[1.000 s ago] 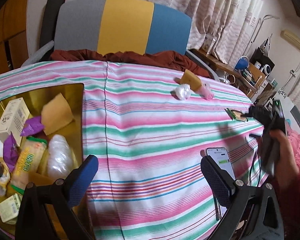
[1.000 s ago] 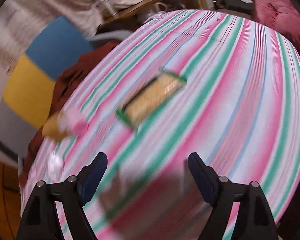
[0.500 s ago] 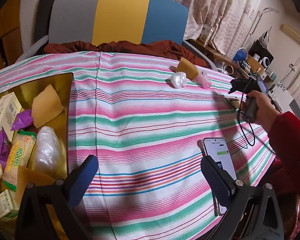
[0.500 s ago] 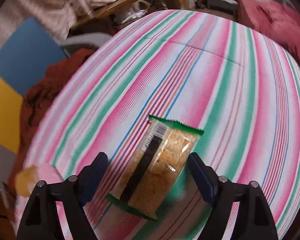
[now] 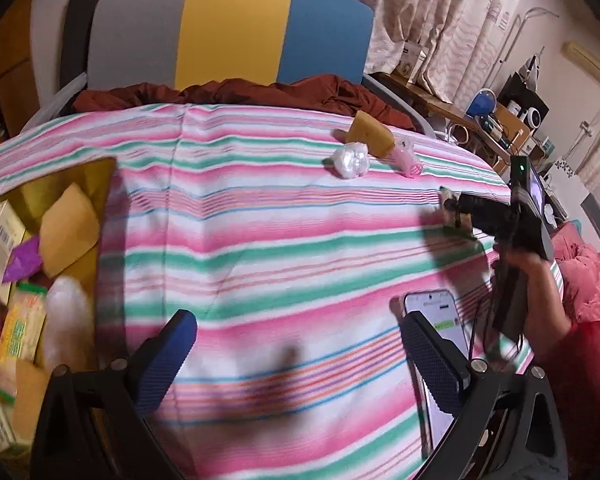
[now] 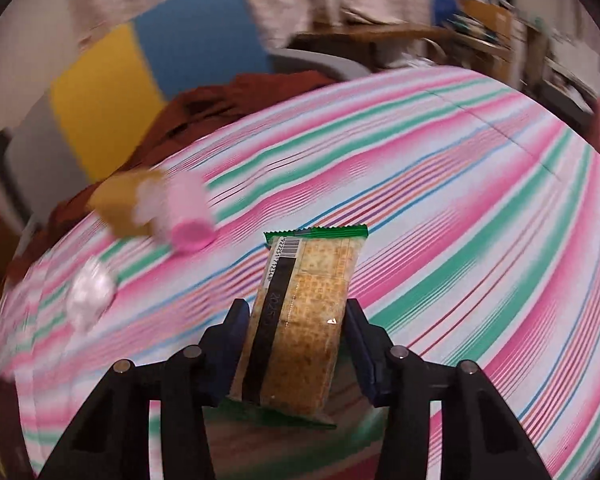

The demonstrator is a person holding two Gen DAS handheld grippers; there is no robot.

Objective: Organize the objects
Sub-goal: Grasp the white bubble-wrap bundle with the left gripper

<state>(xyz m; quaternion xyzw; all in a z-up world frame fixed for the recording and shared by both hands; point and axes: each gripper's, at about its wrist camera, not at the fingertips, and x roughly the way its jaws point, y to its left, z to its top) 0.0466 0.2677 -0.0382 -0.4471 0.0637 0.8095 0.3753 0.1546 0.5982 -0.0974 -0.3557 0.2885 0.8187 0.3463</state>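
My right gripper is shut on a green-edged cracker packet and holds it just above the striped tablecloth. In the left wrist view the right gripper shows at the far right of the table, with the packet mostly hidden behind it. My left gripper is open and empty over the cloth. A gold box at the left holds several snack packets. A yellow packet, a white wrapped lump and a pink item lie at the far side.
A smartphone lies on the cloth by my left gripper's right finger. A chair with a red cloth draped on it stands behind the table. A cluttered desk stands at the back right.
My right gripper closed on the cracker packet and lifted it; the view swung toward the chair. The left gripper shifted slightly and stays open.
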